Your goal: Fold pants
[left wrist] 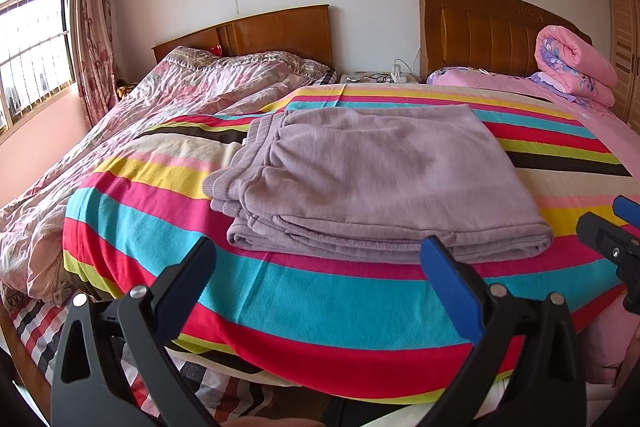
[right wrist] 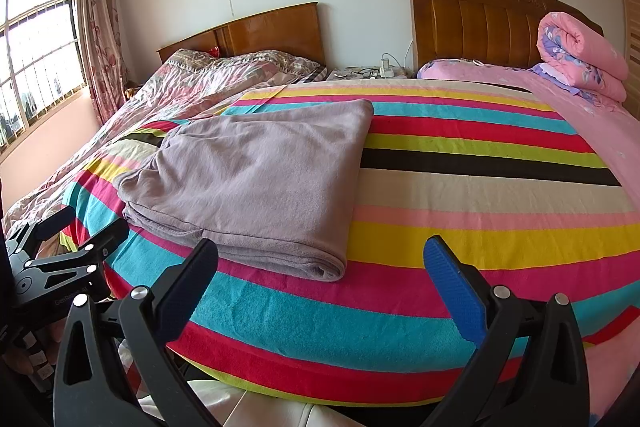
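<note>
Left gripper — "GenRobot.AI" lettering — beside folded pants.

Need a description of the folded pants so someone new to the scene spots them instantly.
Find the striped blanket covering the nearer bed, in front of the two wooden headboards. On top of it, toward its left half, lie the pants, folded into a flat stacked rectangle. They are the only plain mauve-grey item there, unlike the bright stripes beneath and the pink floral rolled quilt far right.
</note>
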### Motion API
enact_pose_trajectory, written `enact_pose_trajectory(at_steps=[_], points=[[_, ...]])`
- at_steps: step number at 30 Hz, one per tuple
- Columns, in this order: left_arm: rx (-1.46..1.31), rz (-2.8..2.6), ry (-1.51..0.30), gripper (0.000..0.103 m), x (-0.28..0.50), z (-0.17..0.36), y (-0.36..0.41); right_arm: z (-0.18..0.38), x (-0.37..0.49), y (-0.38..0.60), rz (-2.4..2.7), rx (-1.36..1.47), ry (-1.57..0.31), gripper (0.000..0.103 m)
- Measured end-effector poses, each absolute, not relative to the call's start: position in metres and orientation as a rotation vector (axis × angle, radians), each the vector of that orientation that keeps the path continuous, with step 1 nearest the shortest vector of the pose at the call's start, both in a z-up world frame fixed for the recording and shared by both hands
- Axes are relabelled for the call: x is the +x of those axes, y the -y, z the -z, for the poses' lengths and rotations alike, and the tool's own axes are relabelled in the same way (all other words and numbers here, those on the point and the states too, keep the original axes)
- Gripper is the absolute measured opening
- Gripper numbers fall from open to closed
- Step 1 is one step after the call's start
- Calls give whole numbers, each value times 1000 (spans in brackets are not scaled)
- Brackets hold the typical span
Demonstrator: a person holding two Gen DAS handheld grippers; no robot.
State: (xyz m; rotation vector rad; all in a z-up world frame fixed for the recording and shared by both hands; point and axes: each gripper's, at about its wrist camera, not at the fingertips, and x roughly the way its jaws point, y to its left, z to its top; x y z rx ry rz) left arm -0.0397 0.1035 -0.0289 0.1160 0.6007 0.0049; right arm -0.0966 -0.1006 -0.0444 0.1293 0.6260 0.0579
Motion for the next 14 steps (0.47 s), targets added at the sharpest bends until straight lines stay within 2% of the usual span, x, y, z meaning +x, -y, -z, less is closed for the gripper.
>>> enact_pose_trajectory(at_steps=[11, 14], points=[[61, -26, -609, 102, -33, 22, -123, 45, -96, 104, -63, 144, -635, 99], [-54, 0, -661, 102, -19, 18, -151, 43, -87, 116, -103, 191, -657, 99]])
